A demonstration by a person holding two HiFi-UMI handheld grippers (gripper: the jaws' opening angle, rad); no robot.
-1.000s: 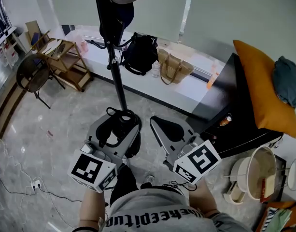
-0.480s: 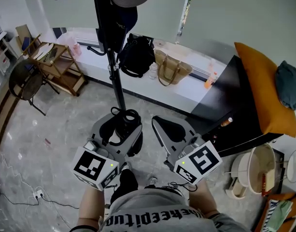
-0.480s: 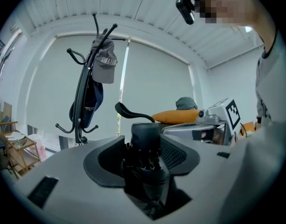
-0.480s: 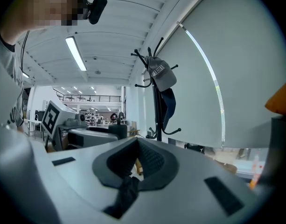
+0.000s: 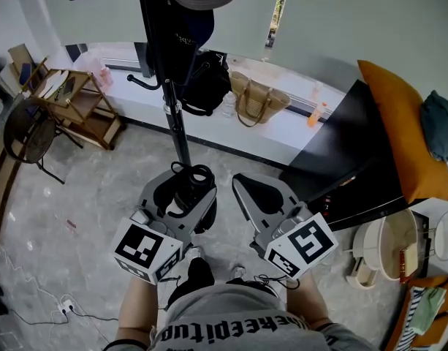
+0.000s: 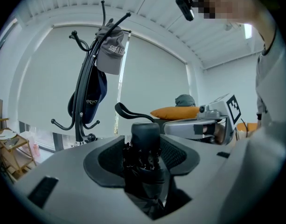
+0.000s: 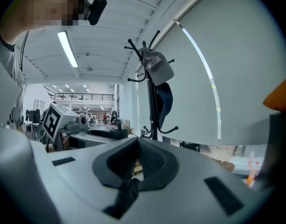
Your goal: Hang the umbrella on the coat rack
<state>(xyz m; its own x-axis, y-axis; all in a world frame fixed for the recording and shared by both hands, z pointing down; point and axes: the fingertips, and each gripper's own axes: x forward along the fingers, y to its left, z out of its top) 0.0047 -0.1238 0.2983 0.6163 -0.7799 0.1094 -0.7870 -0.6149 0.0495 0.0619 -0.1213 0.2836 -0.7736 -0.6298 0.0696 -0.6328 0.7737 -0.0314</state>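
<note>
The left gripper (image 5: 178,199) was clamped on the folded black umbrella (image 6: 145,143), held near the pole of the coat rack (image 5: 174,115). The right gripper (image 5: 256,196) was closed and empty just beside it.

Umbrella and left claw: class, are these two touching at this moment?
Touching. The left gripper view shows the folded umbrella wedged in the left claw, whose pads press against it on both sides.

Umbrella (image 5: 187,198) in left gripper (image 5: 183,184), near coat rack (image 5: 177,123)
</note>
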